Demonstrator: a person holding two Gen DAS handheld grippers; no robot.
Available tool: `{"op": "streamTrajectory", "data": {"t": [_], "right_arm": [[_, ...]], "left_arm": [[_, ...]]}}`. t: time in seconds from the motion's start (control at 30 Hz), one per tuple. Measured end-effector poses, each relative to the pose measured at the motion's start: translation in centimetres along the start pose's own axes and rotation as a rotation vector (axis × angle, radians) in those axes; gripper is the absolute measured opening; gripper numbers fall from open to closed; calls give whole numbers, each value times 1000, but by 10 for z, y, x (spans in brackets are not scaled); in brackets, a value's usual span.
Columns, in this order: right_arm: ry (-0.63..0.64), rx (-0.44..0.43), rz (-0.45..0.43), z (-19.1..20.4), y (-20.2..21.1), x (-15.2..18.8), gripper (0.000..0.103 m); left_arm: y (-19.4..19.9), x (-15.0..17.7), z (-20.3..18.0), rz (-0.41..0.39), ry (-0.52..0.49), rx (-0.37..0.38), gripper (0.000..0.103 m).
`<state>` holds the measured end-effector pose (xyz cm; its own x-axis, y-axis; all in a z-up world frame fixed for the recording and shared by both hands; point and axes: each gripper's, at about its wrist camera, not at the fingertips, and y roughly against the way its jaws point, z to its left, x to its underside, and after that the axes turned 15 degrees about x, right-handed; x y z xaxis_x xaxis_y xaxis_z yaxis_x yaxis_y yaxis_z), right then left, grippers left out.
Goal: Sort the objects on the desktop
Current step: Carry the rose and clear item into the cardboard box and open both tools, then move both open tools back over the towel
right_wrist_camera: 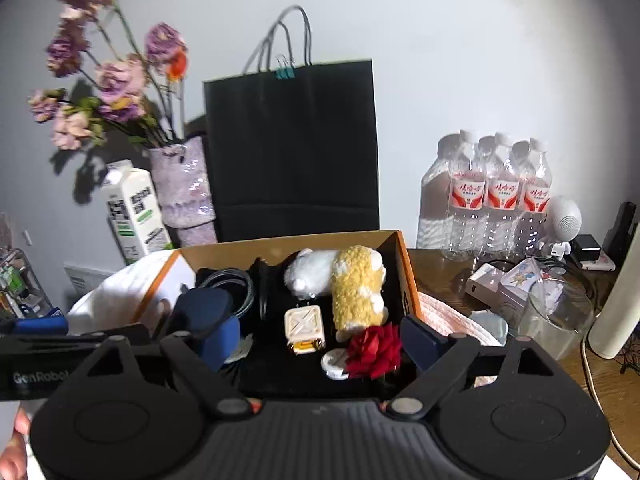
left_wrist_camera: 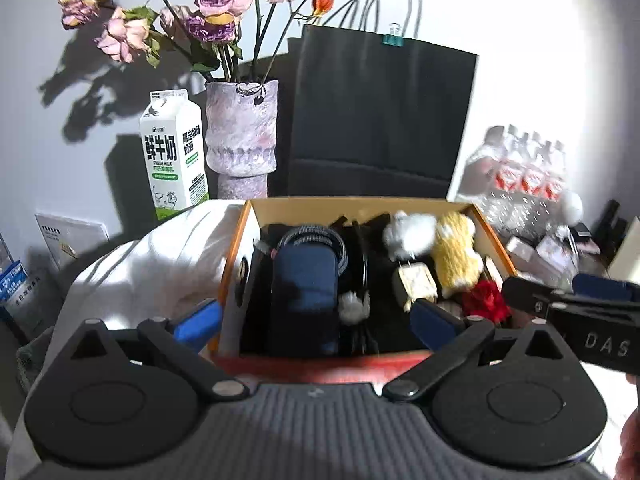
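Both claws are released, nothing between the jaws: left gripper (left_wrist_camera: 316,316) and right gripper (right_wrist_camera: 308,340) hang over the near edge of the orange cardboard box (right_wrist_camera: 408,276). Inside lie a yellow plush toy (right_wrist_camera: 356,288), red rose (right_wrist_camera: 374,350) and navy pouch (left_wrist_camera: 304,280)

cardboard box (right_wrist_camera: 394,252): matt orange card outside, raw brown inside. paper bag (right_wrist_camera: 292,148): matt black, cord handles. yellow plush (right_wrist_camera: 356,284): nubby fleece; white plush (right_wrist_camera: 310,272): fluffy. water bottles (right_wrist_camera: 500,200): clear glossy plastic. vase (left_wrist_camera: 241,128): rough mottled glaze. tabletop (right_wrist_camera: 440,276): dark wood grain. hand-held gripper (left_wrist_camera: 316,320): matt black plastic, blue pads.
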<state>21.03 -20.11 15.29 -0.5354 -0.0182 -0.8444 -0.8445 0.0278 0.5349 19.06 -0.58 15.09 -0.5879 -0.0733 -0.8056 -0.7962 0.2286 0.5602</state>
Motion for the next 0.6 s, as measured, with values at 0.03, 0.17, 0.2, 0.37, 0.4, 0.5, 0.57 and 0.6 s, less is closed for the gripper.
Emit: {"op": "streamTrajectory", "data": {"t": [0.03,0.17,0.2,0.37,0.4,0.5,0.57,0.6], "right_arm": [[1,-9,-7,-2,8,7,87],[8,-57,-15,-12,51,43,89],[9,-79,-20,-16,64,55,90],[63,-121,-94,-27,132,121,96],[56,-130,-109,-29,145,132,96],[50,-122,-162,-31,182,165,97],[68,-108,-210,-29,204,185,100],[70,-97,-232,-28,213,195,103]], "left_arm": [[7,9,-3,-5,-3,-23,103],[46,52,-9,-24,-32,-14,103],[59,64,-9,-37,-29,3,103],[122,119,-7,-75,6,87,103],[136,130,-8,-108,2,98,103],[174,164,-21,-205,-54,71,103],[193,190,-29,-263,-82,51,103],[199,202,-31,-275,-85,54,103]]}}
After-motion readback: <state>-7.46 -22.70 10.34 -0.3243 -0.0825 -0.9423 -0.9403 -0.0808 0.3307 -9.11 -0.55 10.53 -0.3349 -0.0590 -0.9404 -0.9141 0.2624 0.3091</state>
